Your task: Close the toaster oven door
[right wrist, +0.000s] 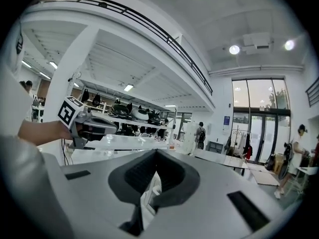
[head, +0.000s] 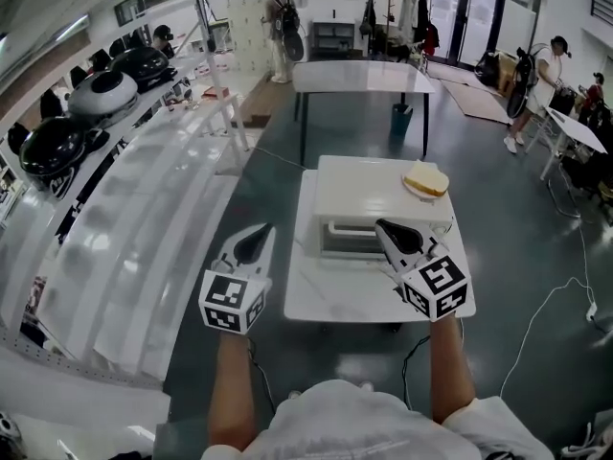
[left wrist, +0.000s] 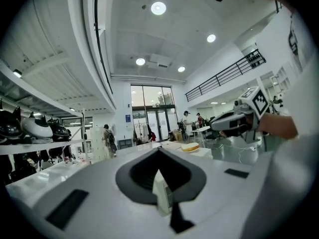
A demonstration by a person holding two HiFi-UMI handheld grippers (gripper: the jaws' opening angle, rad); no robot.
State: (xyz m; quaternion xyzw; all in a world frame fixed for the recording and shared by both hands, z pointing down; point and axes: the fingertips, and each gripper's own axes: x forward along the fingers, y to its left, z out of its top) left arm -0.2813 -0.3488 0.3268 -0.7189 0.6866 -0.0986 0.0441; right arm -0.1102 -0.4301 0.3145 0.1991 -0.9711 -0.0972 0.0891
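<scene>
White toaster oven door (head: 347, 241) looks closed, so the task seems done. Left hand-held gripper (head: 257, 243) at seven o'clock and right hand-held gripper (head: 385, 228) at six have jaws together, empty.

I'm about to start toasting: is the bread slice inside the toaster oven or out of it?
Out. The bread slice lies on the white top of the toaster oven, toward its right side in the head view.
</scene>
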